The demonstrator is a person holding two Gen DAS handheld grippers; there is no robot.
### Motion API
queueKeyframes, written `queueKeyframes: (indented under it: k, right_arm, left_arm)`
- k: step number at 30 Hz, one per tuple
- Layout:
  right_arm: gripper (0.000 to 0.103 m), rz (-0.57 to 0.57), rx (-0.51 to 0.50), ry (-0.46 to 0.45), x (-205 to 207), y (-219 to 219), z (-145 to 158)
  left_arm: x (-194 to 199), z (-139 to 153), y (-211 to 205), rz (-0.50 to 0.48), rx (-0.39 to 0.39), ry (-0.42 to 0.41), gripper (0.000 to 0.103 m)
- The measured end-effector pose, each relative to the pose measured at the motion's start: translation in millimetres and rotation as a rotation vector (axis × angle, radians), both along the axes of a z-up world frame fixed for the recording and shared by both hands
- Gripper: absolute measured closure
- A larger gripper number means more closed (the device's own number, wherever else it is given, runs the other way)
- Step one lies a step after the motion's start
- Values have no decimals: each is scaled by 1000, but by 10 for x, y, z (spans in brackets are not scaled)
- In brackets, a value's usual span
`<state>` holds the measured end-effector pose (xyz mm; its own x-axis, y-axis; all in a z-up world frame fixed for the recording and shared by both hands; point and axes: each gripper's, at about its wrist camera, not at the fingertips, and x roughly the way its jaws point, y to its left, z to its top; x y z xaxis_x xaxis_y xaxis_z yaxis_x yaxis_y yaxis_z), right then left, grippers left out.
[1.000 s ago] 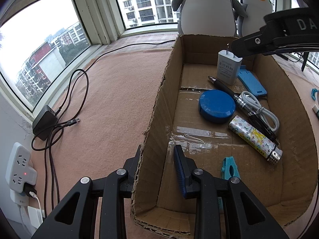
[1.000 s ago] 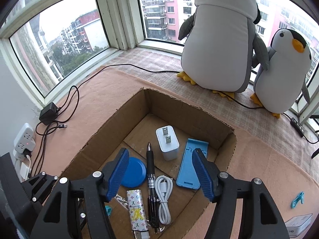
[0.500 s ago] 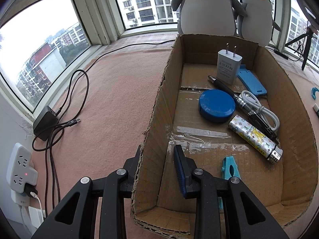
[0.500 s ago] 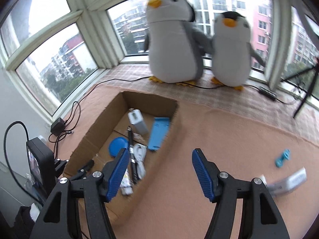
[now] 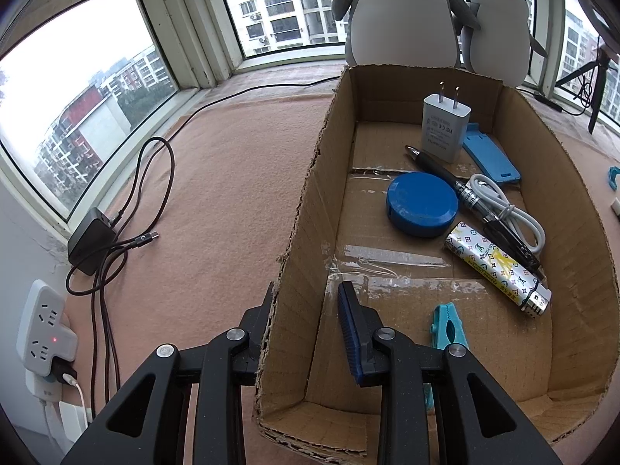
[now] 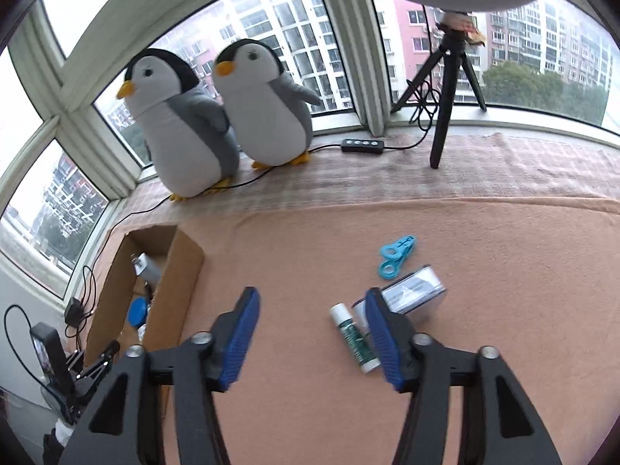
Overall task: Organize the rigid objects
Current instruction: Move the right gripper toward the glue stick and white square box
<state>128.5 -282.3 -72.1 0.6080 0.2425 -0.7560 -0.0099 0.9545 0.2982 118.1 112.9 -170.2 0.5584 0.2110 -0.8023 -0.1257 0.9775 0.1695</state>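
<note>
A cardboard box (image 5: 310, 209) holds a white charger (image 5: 445, 128), a blue phone stand (image 5: 490, 153), a blue round case (image 5: 421, 203), a pen, a white cable, a patterned lighter (image 5: 498, 267) and a teal clip (image 5: 447, 325). My left gripper (image 5: 306, 310) straddles the box's left wall, one finger outside and one inside; whether it pinches the wall is unclear. My right gripper (image 6: 310, 333) is open and empty above the mat. A green-and-white tube (image 6: 353, 337), a clear case (image 6: 410, 292) and a blue clip (image 6: 396, 256) lie on the mat by its right finger.
Two plush penguins (image 6: 221, 116) and a black tripod (image 6: 445, 77) stand at the window. The box also shows at the left of the right wrist view (image 6: 170, 283). A power strip (image 5: 42, 333), a black adapter and cables (image 5: 100, 232) lie left of the box.
My right gripper swung away from above the box to the right, over the open mat with the tube, case and clip. The left gripper stayed on the box wall.
</note>
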Motion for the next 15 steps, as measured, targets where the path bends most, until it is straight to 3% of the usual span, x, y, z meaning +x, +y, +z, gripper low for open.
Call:
queueKeyframes:
  k: [4,9,15]
  right_arm:
    - [69,0,19,48,217,-83,-123]
    - [69,26,-49,97,369,-58,-210]
    - [72,50,-121,127,225,-120,-259]
  left_arm:
    - [-2,0,0,1,4,1,73]
    - [-12,-2,2,6,4,0,73]
    - [-14,0,-8,8,5,1,73]
